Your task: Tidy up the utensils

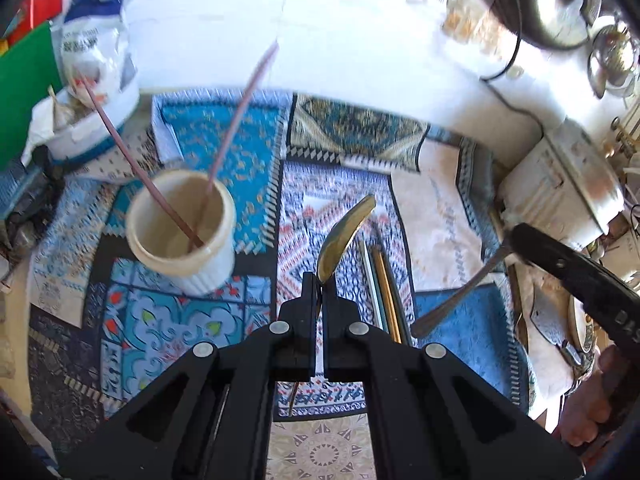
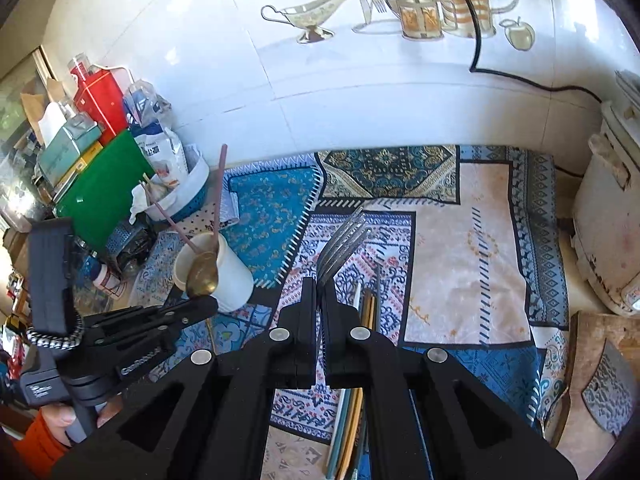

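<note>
My left gripper point(image 1: 319, 282) is shut on a brass spoon point(image 1: 346, 232), whose bowl sticks out past the fingertips above the patterned mat. To its left stands a white ribbed cup point(image 1: 182, 228) with two pink chopsticks point(image 1: 240, 112) in it. Several loose chopsticks point(image 1: 380, 280) lie on the mat just to the right. My right gripper point(image 2: 319, 284) is shut on a silver fork point(image 2: 344, 248), tines pointing away. In the right wrist view the left gripper point(image 2: 208, 304) holds the spoon point(image 2: 202, 278) in front of the cup point(image 2: 236, 280). The right gripper point(image 1: 512, 240) and fork handle point(image 1: 460, 292) show at the right of the left wrist view.
A patterned mat point(image 2: 460, 260) covers the counter against a tiled wall. A blue basket with bags point(image 2: 188, 188) and a green board point(image 2: 104, 196) crowd the left. A white appliance point(image 2: 600, 240) stands at the right, and a cleaver on a wooden board point(image 2: 608, 392) lies at the front right.
</note>
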The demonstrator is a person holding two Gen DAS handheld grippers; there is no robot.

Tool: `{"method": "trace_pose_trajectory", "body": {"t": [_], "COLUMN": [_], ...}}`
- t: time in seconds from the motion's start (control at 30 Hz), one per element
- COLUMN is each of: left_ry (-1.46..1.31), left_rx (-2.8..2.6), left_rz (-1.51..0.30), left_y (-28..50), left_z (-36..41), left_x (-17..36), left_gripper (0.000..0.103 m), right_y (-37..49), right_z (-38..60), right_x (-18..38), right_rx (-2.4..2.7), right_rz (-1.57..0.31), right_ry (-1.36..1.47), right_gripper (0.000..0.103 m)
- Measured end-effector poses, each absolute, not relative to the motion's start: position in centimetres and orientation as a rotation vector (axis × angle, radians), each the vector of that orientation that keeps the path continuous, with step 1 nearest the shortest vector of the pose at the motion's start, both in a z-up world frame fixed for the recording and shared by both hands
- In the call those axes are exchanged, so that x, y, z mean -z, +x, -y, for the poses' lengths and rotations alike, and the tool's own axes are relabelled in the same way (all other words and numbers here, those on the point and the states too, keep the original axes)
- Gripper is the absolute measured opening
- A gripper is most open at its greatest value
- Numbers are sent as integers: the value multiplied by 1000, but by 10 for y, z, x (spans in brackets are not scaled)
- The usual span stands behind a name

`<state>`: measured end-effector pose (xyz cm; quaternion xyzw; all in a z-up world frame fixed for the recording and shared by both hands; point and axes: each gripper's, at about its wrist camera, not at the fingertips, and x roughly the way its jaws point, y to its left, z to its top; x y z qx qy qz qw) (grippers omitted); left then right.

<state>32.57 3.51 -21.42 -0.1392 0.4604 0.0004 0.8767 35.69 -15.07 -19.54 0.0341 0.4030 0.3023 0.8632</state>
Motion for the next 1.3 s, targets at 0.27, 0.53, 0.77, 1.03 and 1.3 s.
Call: {"method": "trace_pose_trajectory", "body": {"t": [0.27, 0.53, 0.77, 1.03, 1.3], "left_ry": [-289, -289, -285, -290, -319], "left_rx": [1, -18, -5, 20, 29], "left_rz": [-859, -760, -701, -699, -781], "left_y": [319, 326, 344, 370, 392], "left_z": [-66, -108, -139, -156, -169], "left_x": [172, 137, 118, 132, 179], "left_gripper": [0, 0, 0, 0, 0], "right_y": [357, 358, 360, 366, 376], "right_z": [123, 88, 58, 25, -4], "right_x": [164, 134, 120, 126, 163], "right_rx": [-647, -671, -684, -690, -664], "right_rz": [-763, -685, -652, -683, -794], "right_ry": [65, 75, 83, 110, 106], "right_gripper": [2, 2, 2, 2, 2]}}
